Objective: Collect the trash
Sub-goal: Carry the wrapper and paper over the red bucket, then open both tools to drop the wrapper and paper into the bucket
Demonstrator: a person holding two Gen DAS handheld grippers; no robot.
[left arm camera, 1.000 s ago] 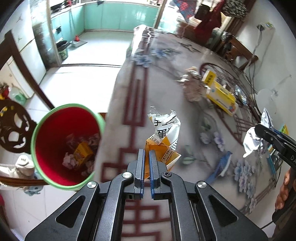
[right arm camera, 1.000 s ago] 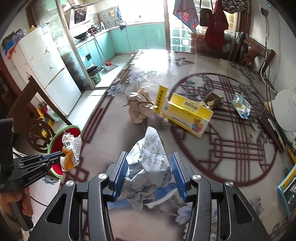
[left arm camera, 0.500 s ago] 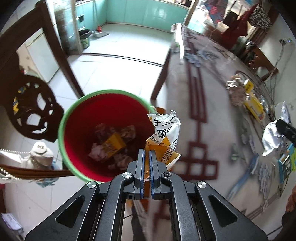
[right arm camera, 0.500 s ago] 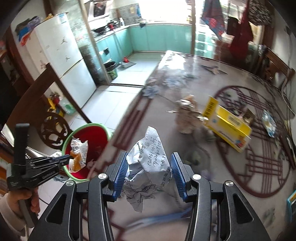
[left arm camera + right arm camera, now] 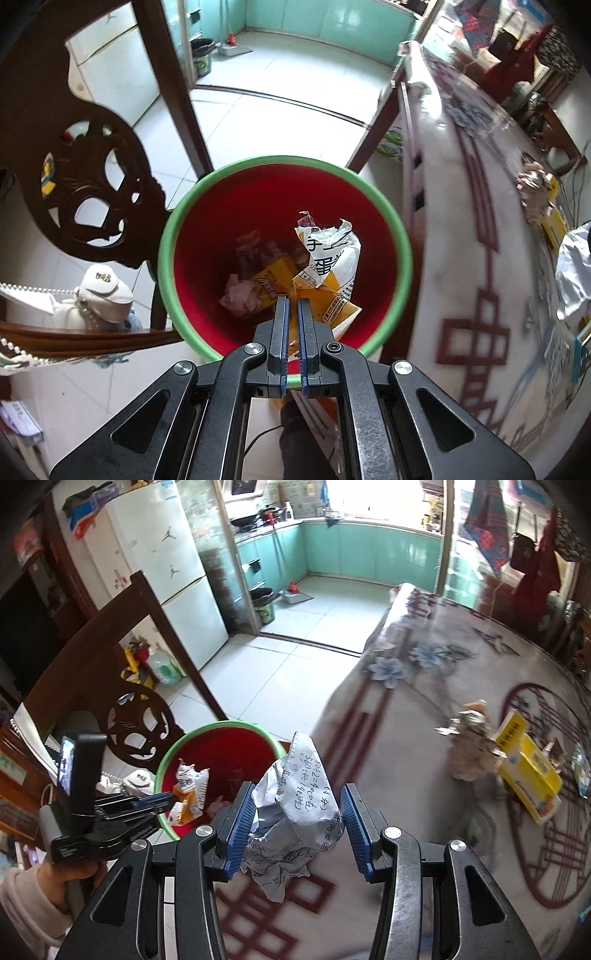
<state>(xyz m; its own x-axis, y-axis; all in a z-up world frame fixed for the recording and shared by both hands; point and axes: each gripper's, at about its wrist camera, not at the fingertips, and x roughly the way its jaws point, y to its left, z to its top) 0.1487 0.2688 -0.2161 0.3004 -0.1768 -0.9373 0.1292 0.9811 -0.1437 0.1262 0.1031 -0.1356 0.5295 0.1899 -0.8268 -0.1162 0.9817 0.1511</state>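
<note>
My left gripper [image 5: 291, 306] is shut on an orange and white snack wrapper [image 5: 327, 266] and holds it over the mouth of the red bin with a green rim [image 5: 284, 162]. The bin holds several scraps of trash. In the right wrist view the left gripper [image 5: 168, 799] with the wrapper [image 5: 190, 792] hangs over the bin [image 5: 221, 725]. My right gripper [image 5: 297, 821] is shut on a crumpled white paper with handwriting [image 5: 295, 805], above the table edge, right of the bin.
A dark carved wooden chair [image 5: 92, 177] stands left of the bin. On the patterned table [image 5: 424, 709] lie a crumpled brown wrapper [image 5: 469, 749], a yellow box [image 5: 528, 768] and small packets farther right. A fridge [image 5: 162, 576] and kitchen floor lie beyond.
Both grippers have swung left from over the table. The left one now holds the snack wrapper over the bin's opening; the right one with the paper has come to the table edge.
</note>
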